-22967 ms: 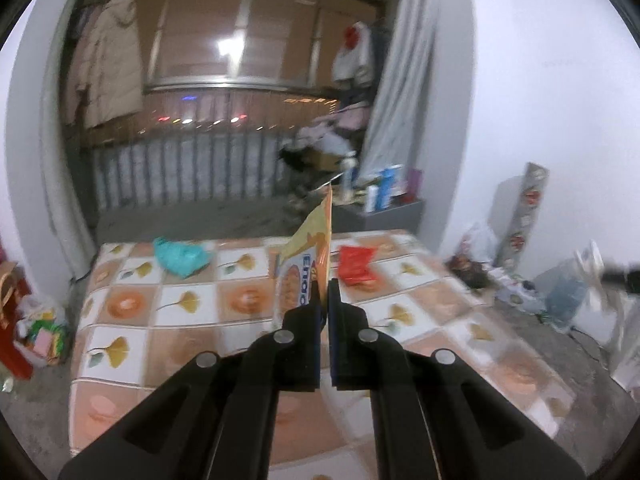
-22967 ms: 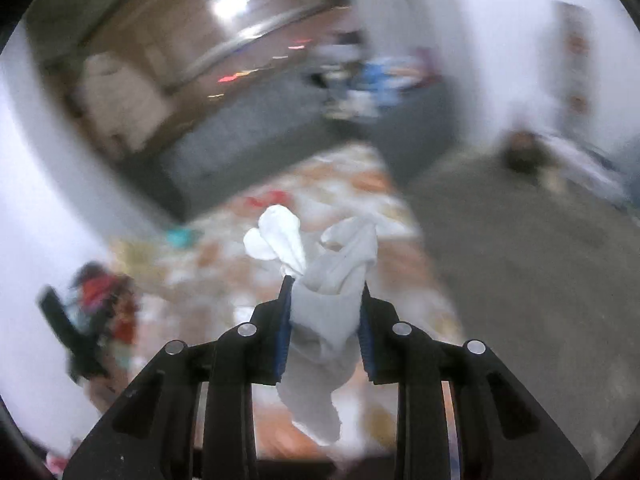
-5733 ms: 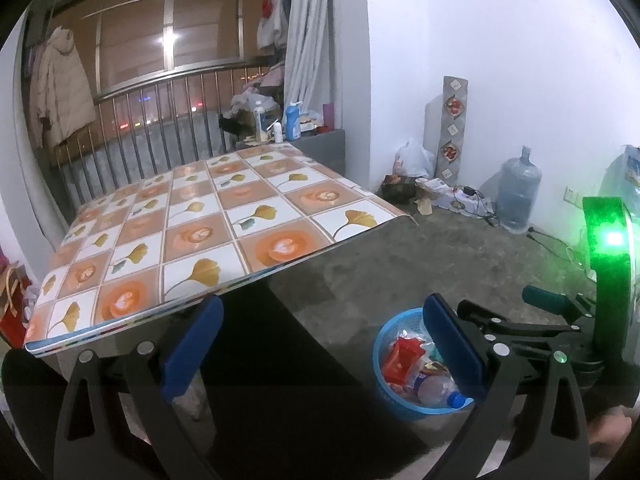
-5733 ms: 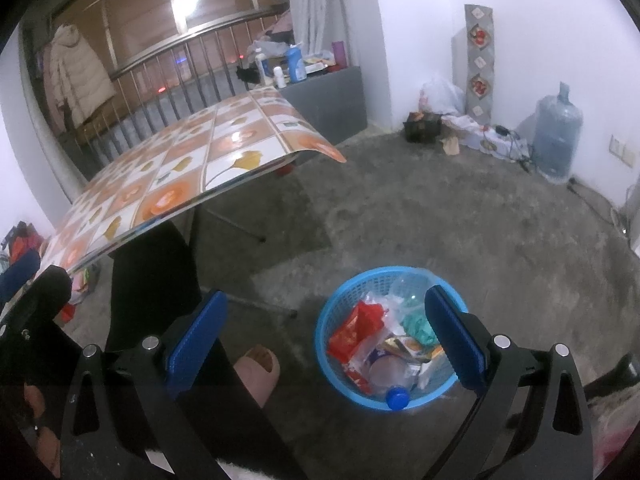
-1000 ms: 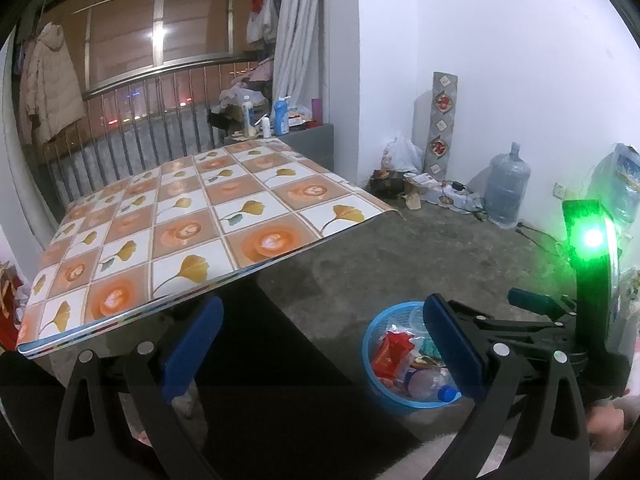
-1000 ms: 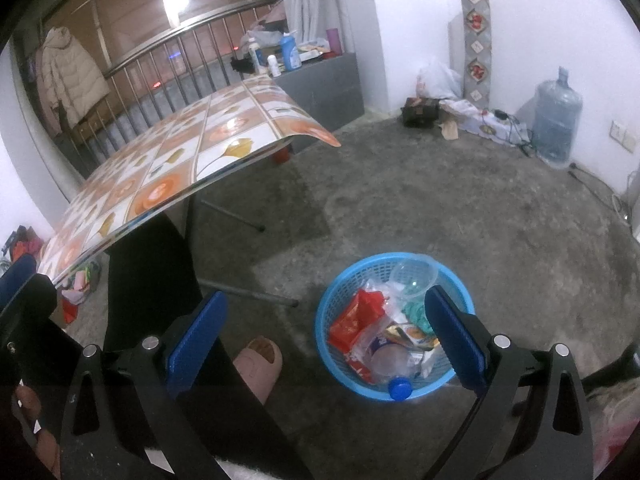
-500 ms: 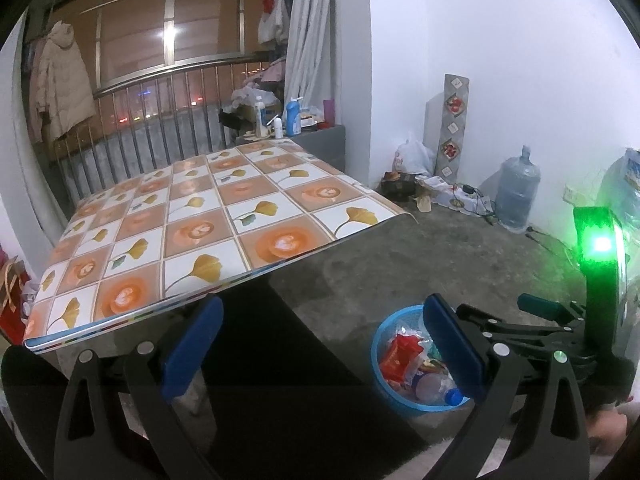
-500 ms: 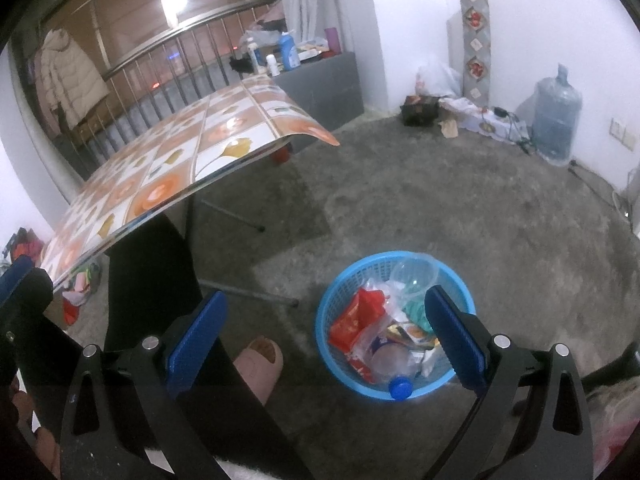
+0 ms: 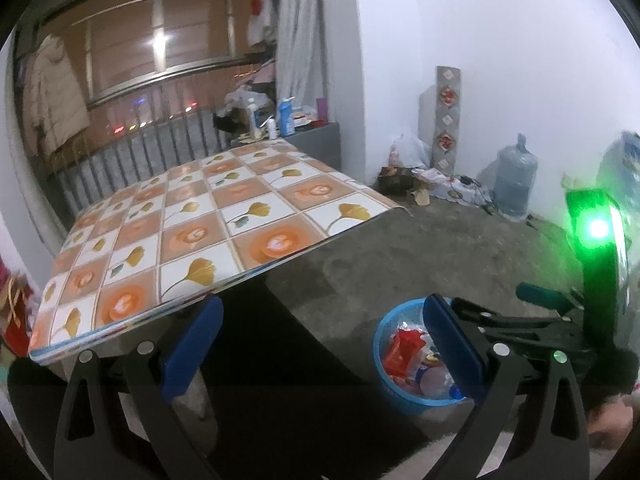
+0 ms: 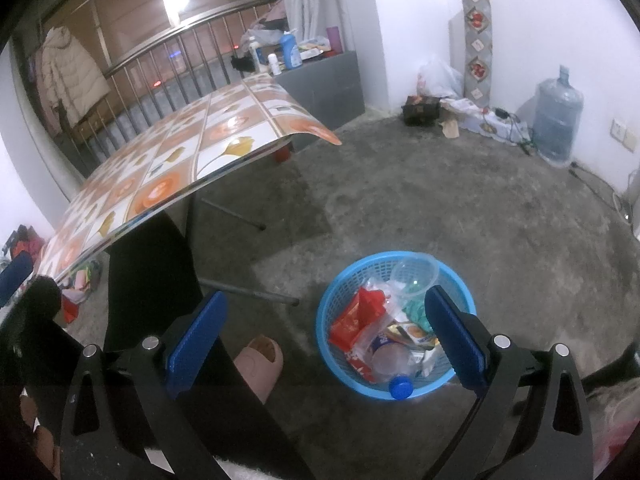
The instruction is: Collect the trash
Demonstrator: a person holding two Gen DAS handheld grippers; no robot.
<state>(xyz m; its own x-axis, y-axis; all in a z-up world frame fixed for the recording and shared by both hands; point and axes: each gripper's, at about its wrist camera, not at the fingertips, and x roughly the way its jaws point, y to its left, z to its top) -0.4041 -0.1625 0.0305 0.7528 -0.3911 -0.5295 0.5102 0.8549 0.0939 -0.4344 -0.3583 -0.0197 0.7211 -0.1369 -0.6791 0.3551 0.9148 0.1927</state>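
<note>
Jaws of left gripper [image 9: 320, 344] and right gripper [image 10: 326, 332] spread wide, empty; basket [image 10: 340, 300] below right jaws heaped, spill risked if knocked.

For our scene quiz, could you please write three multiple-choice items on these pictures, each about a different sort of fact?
1. Where does the blue basket stand?
A. on the tiled table
B. on the concrete floor
C. on the grey cabinet

2. What colour is the cap of the plastic bottle in the basket?
A. blue
B. red
C. white

3. How are the two hand-held grippers?
A. both shut on trash
B. one open, one shut
C. both open and empty

Key: 1 B, the basket sits on the floor beside the table; 2 A, the cap shows blue; 3 C, left hand-held gripper and right hand-held gripper have pads wide apart, holding nothing.
</note>
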